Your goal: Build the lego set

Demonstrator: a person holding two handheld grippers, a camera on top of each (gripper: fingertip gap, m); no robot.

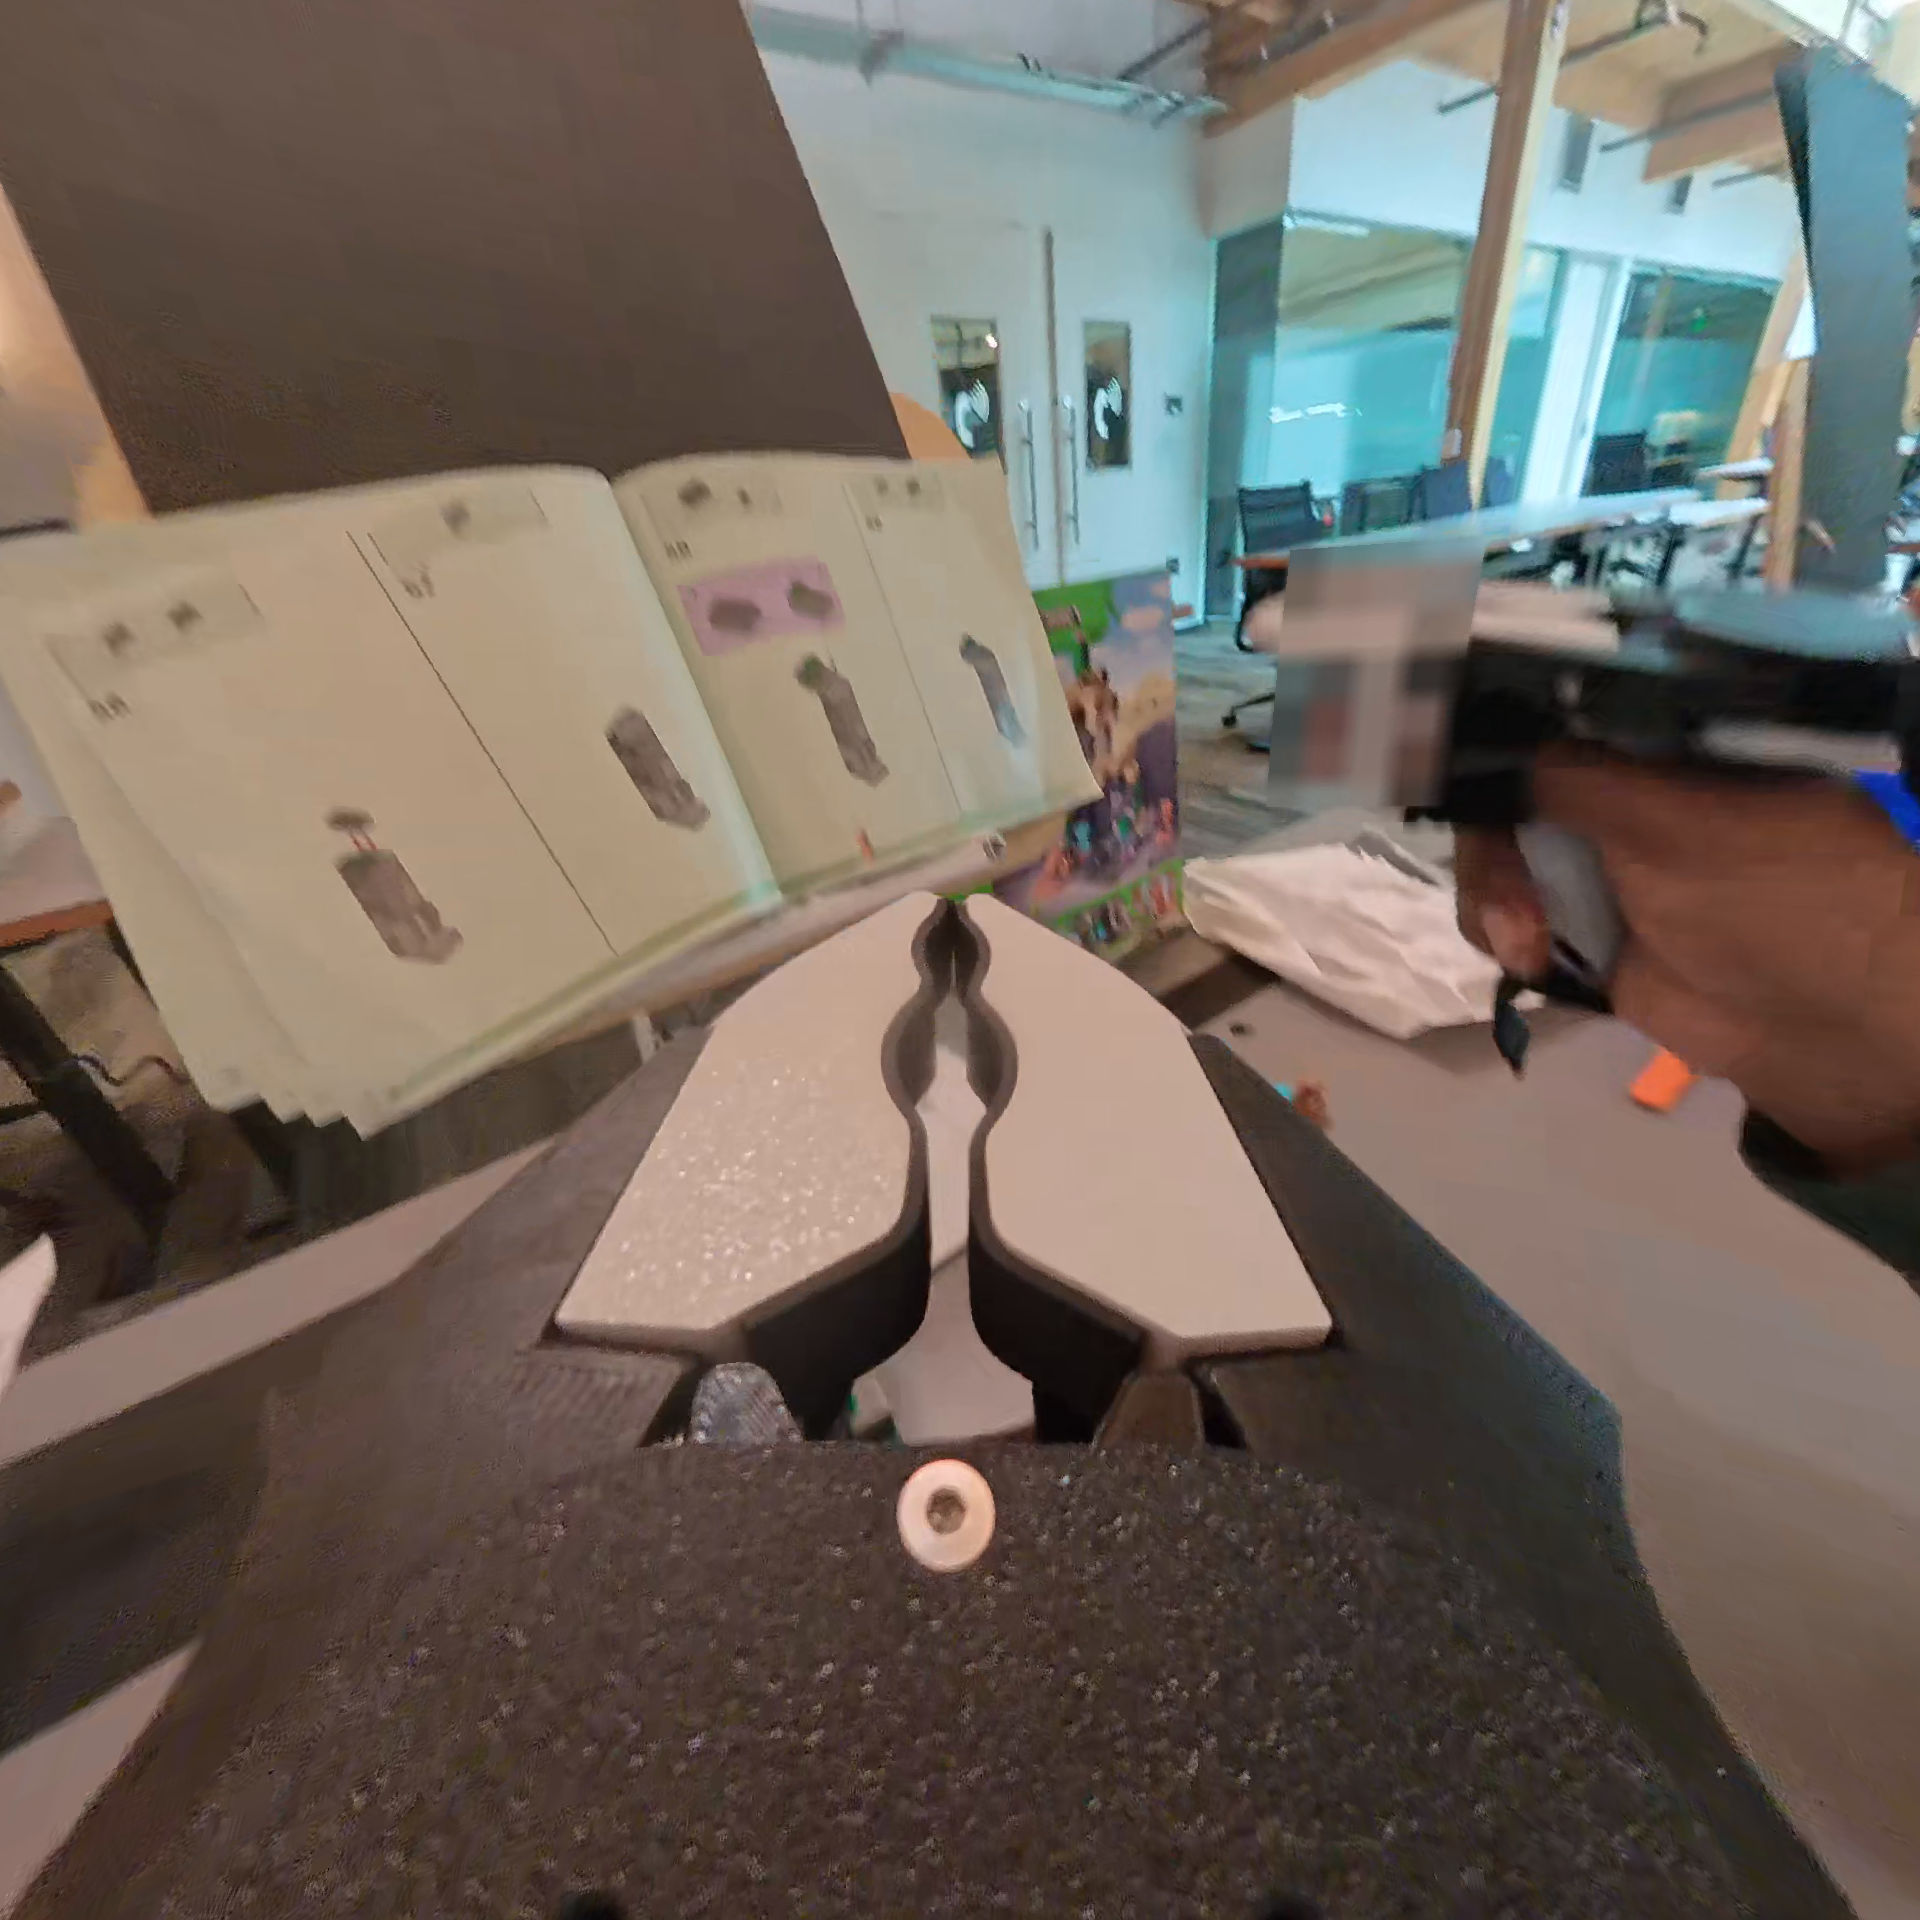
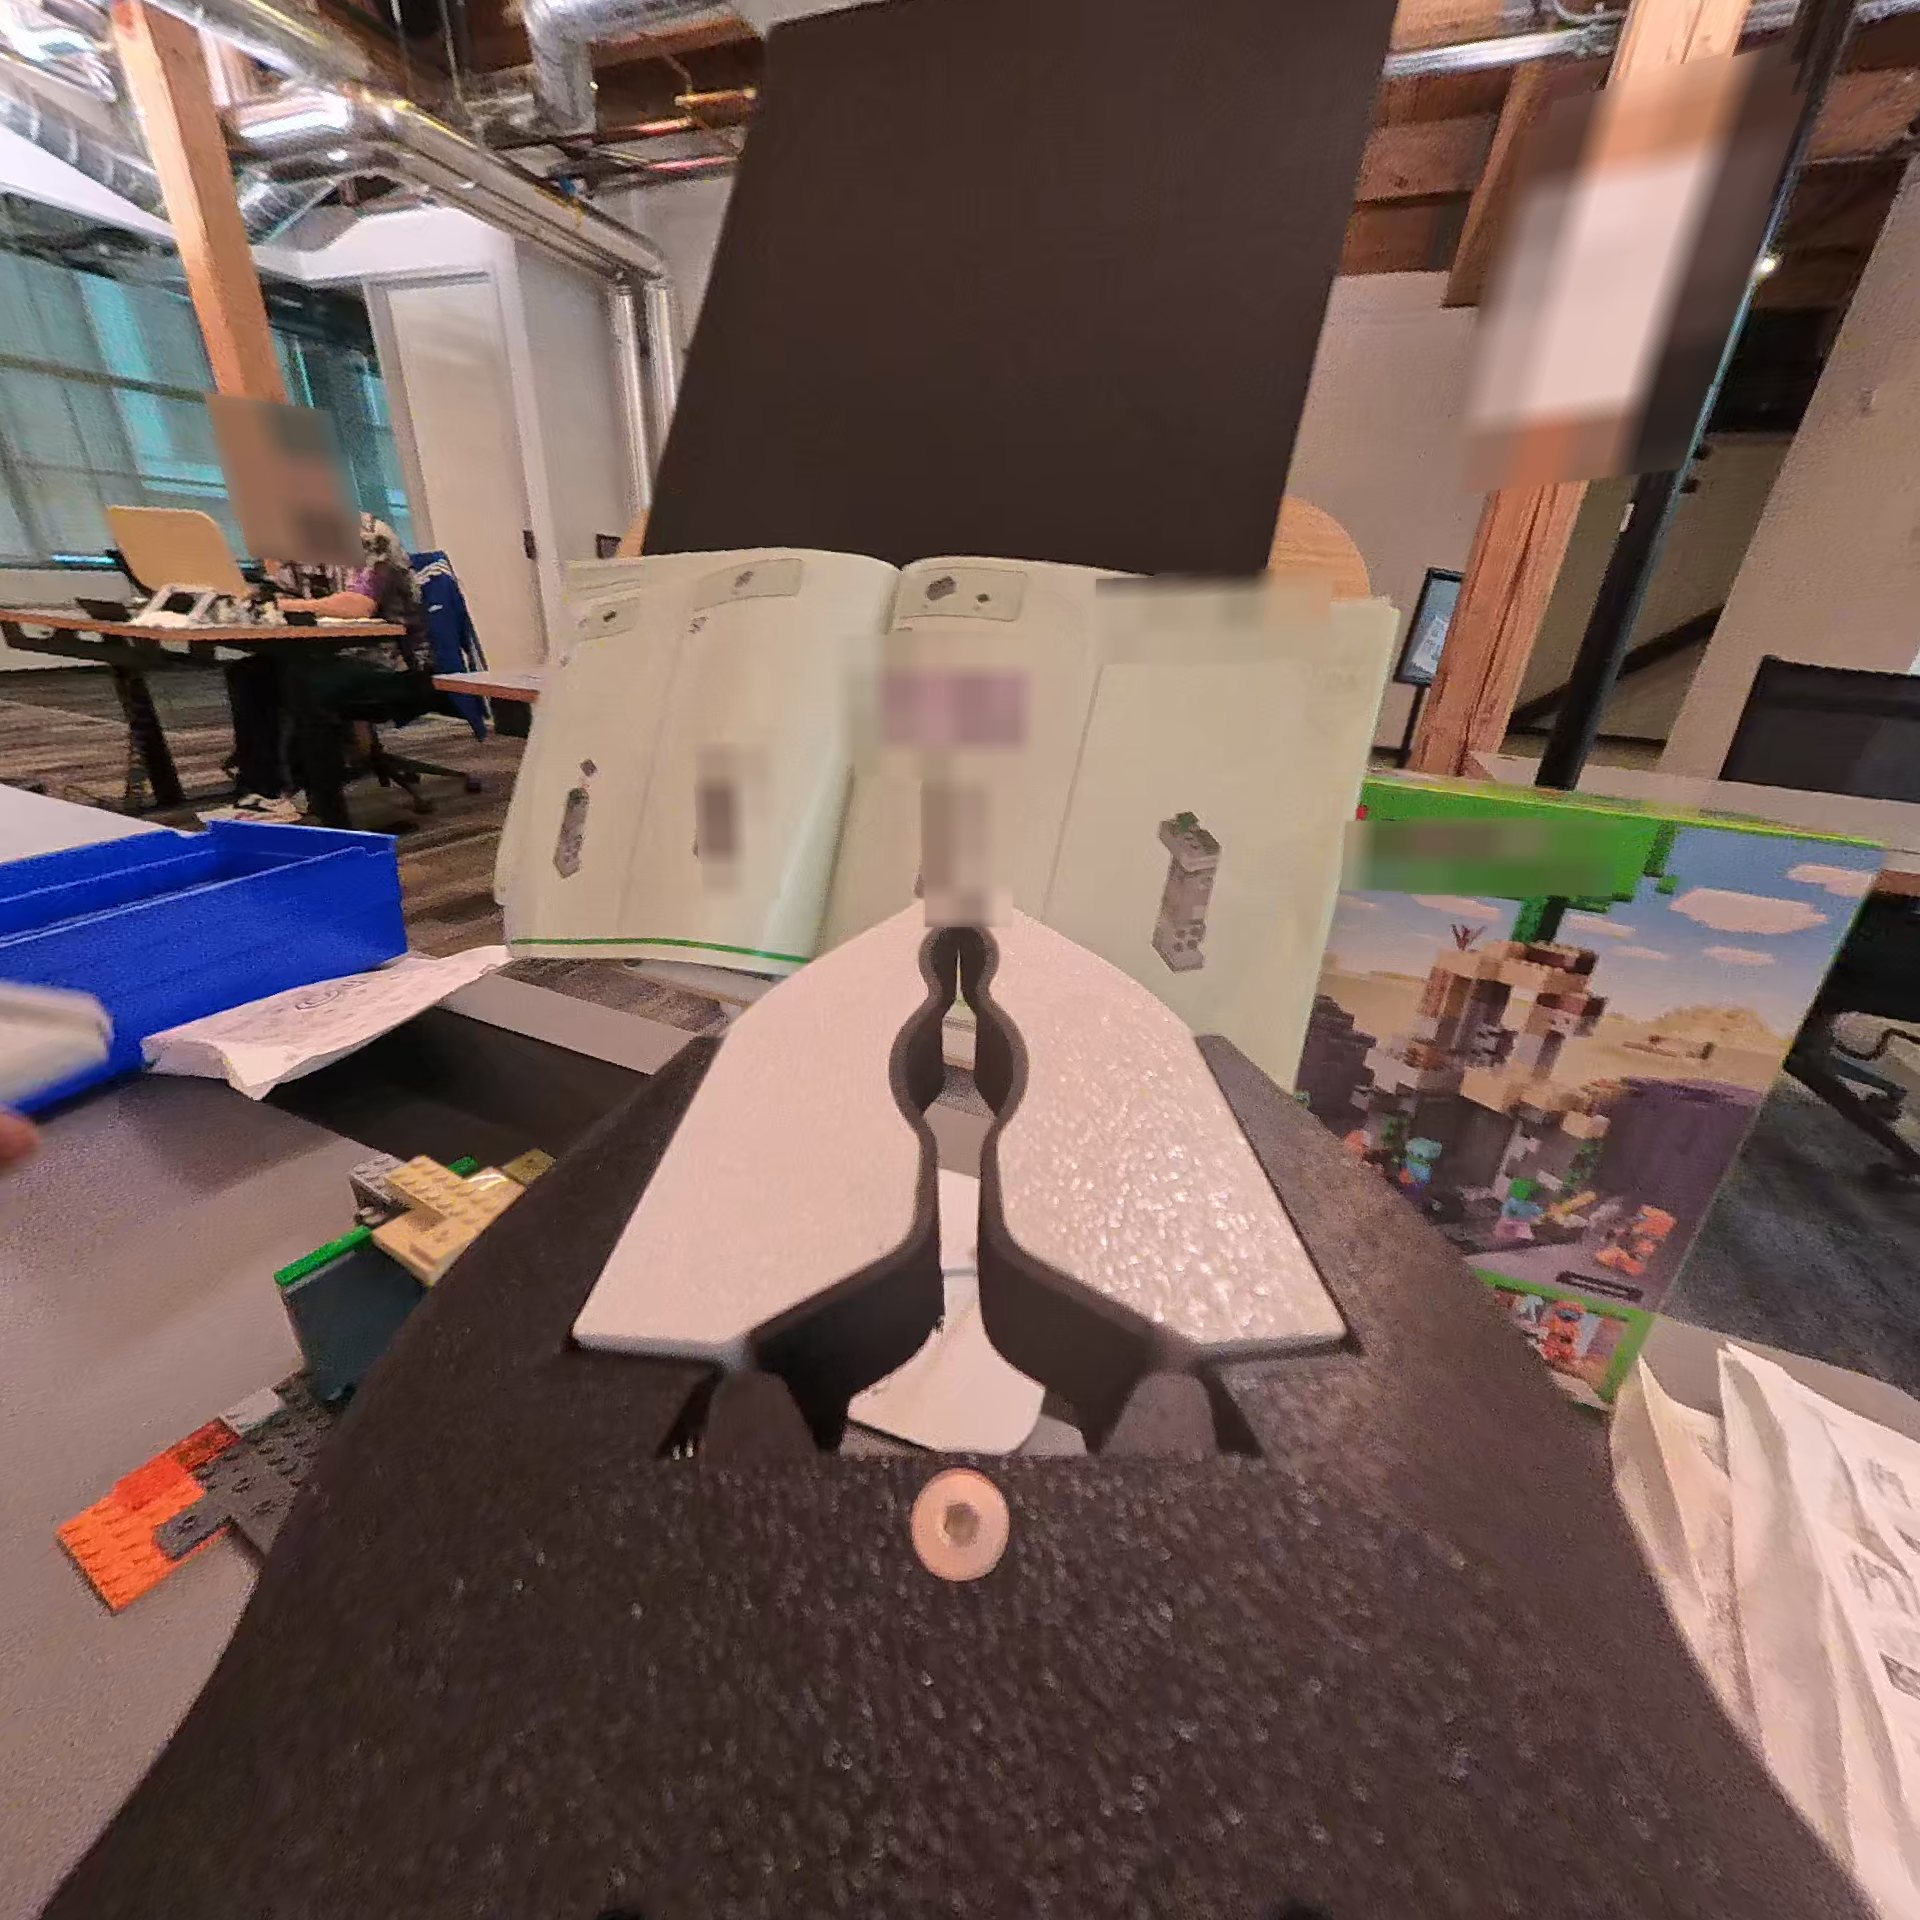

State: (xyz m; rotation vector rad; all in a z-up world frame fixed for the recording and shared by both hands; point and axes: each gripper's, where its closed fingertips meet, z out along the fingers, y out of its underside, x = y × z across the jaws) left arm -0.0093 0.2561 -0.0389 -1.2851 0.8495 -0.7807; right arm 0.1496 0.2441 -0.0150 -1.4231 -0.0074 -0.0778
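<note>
Pale-green instruction booklet stood open against a dark board at twelve o'clock, evidently propped for reading. Left gripper and right gripper were both raised toward it, fingertips pressed together, nothing between them. Partly built lego model sat on the grey table at nine o'clock of the right gripper, untouched; set box stood at three o'clock.

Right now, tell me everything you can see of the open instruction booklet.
The instruction booklet stands open, propped nearly upright against a dark board behind the table. Its pale green paper pages show small grey build drawings, with a lilac panel near the spine. Several pages fan loose at its left edge in the left wrist view. The colourful set box stands beside it. Neither tool touches it.
</note>
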